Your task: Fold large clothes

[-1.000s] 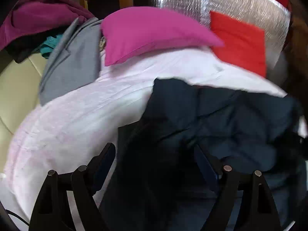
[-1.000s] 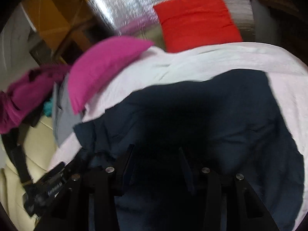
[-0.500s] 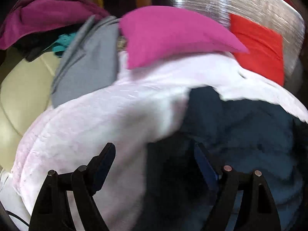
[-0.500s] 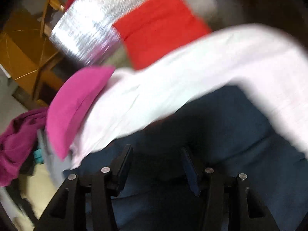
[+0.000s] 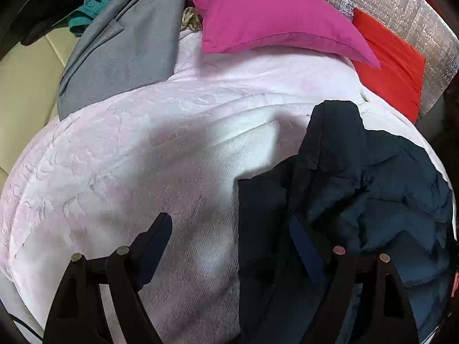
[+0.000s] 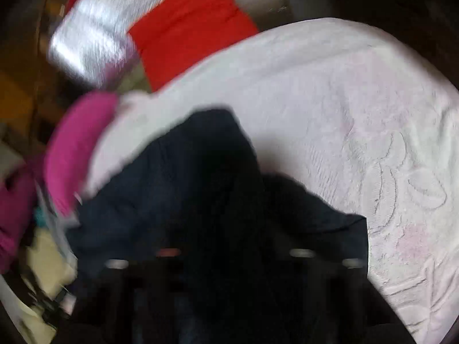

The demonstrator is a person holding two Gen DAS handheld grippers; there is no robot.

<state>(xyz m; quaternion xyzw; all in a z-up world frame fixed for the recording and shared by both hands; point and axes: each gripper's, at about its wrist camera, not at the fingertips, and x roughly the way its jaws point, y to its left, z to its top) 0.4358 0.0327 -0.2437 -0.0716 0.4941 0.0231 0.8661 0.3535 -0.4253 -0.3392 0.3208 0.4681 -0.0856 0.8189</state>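
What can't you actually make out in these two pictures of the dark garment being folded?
- Right gripper: right wrist view is motion-blurred and the dark navy garment blends with it, so open or shut is unclear.
- The garment's type and full outline: bunched in the left wrist view, cut off by the bottom edge.
- The patterned item behind the pink pillow: mostly hidden.
- The teal cloth: partly covered by the grey garment.

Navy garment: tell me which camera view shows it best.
Left wrist view. The navy garment lies sharp and crumpled on the white blanket, its edges traceable. The right wrist view shows it motion-blurred, a dark mass hiding the right gripper.
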